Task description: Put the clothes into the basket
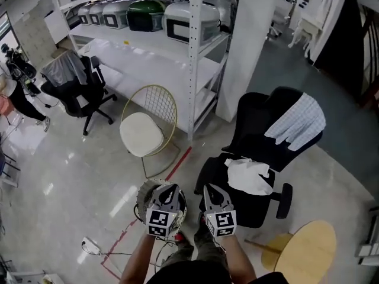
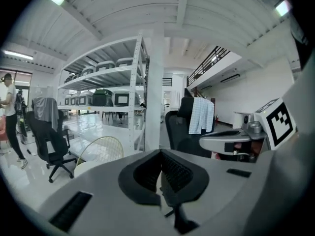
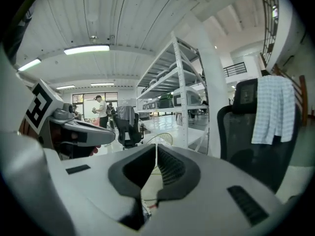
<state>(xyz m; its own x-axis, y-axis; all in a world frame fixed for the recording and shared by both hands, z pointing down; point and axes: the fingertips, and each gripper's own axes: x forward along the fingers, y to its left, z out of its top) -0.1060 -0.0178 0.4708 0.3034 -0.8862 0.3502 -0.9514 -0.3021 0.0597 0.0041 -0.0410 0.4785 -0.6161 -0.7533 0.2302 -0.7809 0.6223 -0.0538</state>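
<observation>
Both grippers sit side by side at the bottom of my head view, pointing out across the room. On the left gripper (image 1: 168, 189) the pads are pressed together with nothing between them. On the right gripper (image 1: 212, 190) the pads are closed to a hairline slit, also empty. The clothes are on the black office chair (image 1: 260, 209) just ahead and to the right: a crumpled white garment (image 1: 249, 176) lies on the seat, and a checked cloth (image 1: 298, 122) hangs over the top of the backrest (blue-and-white check, clearest in the right gripper view). Neither gripper touches either piece. The basket (image 1: 143, 195) is a round greyish thing on the floor, mostly hidden behind the left gripper, so I can't tell what's inside it. Left of the chair stands a gold wire chair (image 1: 155, 102) with a white cushion, and behind that is white metal shelving (image 1: 193, 58) with storage boxes on the upper shelf. A second office chair (image 1: 80, 90) with a grey garment over its back is far left. A round wooden table (image 1: 305, 250) is at the bottom right, and a red tape line (image 1: 179, 161) runs across the floor.
</observation>
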